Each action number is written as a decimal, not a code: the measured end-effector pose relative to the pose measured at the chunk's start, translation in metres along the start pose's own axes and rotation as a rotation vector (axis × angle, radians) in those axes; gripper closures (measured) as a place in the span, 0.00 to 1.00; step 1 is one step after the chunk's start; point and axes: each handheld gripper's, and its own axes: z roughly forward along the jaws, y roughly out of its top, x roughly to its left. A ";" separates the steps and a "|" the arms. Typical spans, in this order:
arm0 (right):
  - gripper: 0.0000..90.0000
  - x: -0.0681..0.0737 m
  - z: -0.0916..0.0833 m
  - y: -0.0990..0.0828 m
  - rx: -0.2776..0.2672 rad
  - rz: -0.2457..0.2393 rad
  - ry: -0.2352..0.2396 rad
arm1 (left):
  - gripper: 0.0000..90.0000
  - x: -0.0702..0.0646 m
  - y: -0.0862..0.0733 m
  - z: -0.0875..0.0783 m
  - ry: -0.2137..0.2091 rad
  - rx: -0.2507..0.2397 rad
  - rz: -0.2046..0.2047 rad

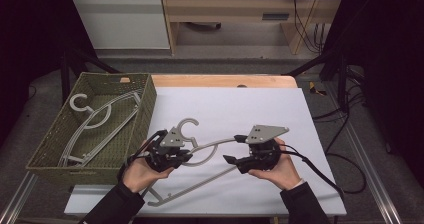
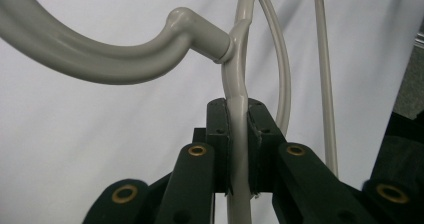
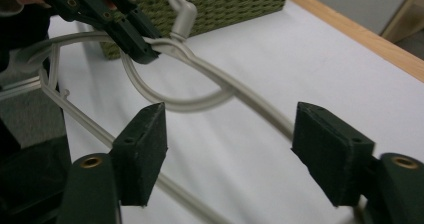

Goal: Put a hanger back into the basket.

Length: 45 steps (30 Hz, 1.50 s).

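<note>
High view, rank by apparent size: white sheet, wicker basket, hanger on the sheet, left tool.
1. White sheet
2. Wicker basket
3. Hanger on the sheet, partly hidden by the tools
4. Left tool

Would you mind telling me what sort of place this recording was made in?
Probably a lab or workshop set up for recording: a table under a white sheet, black curtains around it, loose cables on the floor, and plain wooden furniture behind.
</note>
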 end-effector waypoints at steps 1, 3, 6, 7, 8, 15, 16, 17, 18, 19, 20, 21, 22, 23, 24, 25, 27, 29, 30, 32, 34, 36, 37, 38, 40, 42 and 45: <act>0.29 -0.001 -0.002 -0.002 -0.011 0.011 -0.009 | 0.92 0.001 0.001 -0.002 0.010 -0.008 -0.006; 0.22 -0.002 -0.013 -0.012 -0.043 0.048 -0.056 | 0.92 0.002 0.003 -0.008 0.032 -0.019 -0.009; 0.19 -0.004 -0.020 -0.017 -0.065 0.075 -0.074 | 0.92 0.004 0.006 -0.017 0.058 -0.028 -0.014; 0.16 -0.005 -0.026 -0.022 -0.091 0.095 -0.096 | 0.92 0.005 0.008 -0.020 0.063 -0.030 -0.017; 0.16 -0.005 -0.026 -0.022 -0.091 0.095 -0.096 | 0.92 0.006 0.009 -0.022 0.068 -0.034 -0.018; 0.06 -0.012 -0.037 -0.039 -0.125 0.180 -0.146 | 0.92 0.012 0.017 -0.042 0.096 -0.067 -0.027; 0.05 -0.013 -0.038 -0.041 -0.126 0.187 -0.150 | 0.92 0.014 0.019 -0.046 0.102 -0.071 -0.026; 0.05 -0.013 -0.039 -0.043 -0.125 0.190 -0.160 | 0.92 0.015 0.020 -0.051 0.110 -0.079 -0.029; 0.04 -0.014 -0.040 -0.045 -0.123 0.195 -0.166 | 0.92 0.017 0.022 -0.054 0.115 -0.082 -0.030; 0.04 -0.016 -0.041 -0.048 -0.126 0.204 -0.181 | 0.92 0.018 0.023 -0.057 0.126 -0.091 -0.031; 0.04 -0.016 -0.041 -0.048 -0.126 0.204 -0.181 | 0.92 0.021 0.025 -0.062 0.137 -0.096 -0.033; 0.04 -0.017 -0.042 -0.050 -0.130 0.213 -0.186 | 0.92 0.023 0.026 -0.064 0.142 -0.098 -0.031; 0.04 -0.017 -0.042 -0.050 -0.130 0.213 -0.186 | 0.92 0.025 0.027 -0.067 0.148 -0.102 -0.030; 0.04 -0.018 -0.043 -0.051 -0.127 0.208 -0.196 | 0.92 0.028 0.028 -0.071 0.151 -0.103 -0.032; 0.04 -0.018 -0.043 -0.051 -0.127 0.208 -0.196 | 0.92 0.030 0.029 -0.074 0.157 -0.107 -0.034; 0.04 -0.019 -0.043 -0.053 -0.122 0.209 -0.199 | 0.92 0.033 0.030 -0.077 0.161 -0.105 -0.031; 0.04 -0.020 -0.043 -0.054 -0.123 0.215 -0.204 | 0.92 0.037 0.031 -0.082 0.168 -0.110 -0.037; 0.03 -0.021 -0.044 -0.056 -0.123 0.223 -0.213 | 0.92 0.041 0.032 -0.087 0.179 -0.113 -0.041; 0.03 -0.022 -0.044 -0.057 -0.122 0.227 -0.217 | 0.92 0.044 0.032 -0.090 0.183 -0.105 -0.035; 0.02 -0.023 -0.045 -0.059 -0.126 0.238 -0.227 | 0.92 0.049 0.033 -0.095 0.193 -0.110 -0.037; 0.01 -0.025 -0.046 -0.060 -0.127 0.241 -0.239 | 0.92 0.053 0.033 -0.101 0.205 -0.120 -0.045; 0.01 -0.025 -0.045 -0.061 -0.124 0.239 -0.254 | 0.92 0.059 0.034 -0.107 0.216 -0.137 -0.057; 0.01 -0.025 -0.045 -0.061 -0.124 0.239 -0.257 | 0.92 0.061 0.034 -0.110 0.218 -0.138 -0.056; 0.01 -0.025 -0.045 -0.061 -0.125 0.242 -0.260 | 0.92 0.063 0.034 -0.112 0.222 -0.144 -0.064; 0.01 -0.026 -0.045 -0.062 -0.127 0.248 -0.263 | 0.92 0.069 0.035 -0.118 0.241 -0.145 -0.059; 0.01 -0.026 -0.046 -0.063 -0.125 0.256 -0.265 | 0.92 0.076 0.034 -0.124 0.257 -0.139 -0.061; 0.01 -0.028 -0.046 -0.064 -0.128 0.257 -0.267 | 0.92 0.086 0.032 -0.130 0.279 -0.139 -0.068</act>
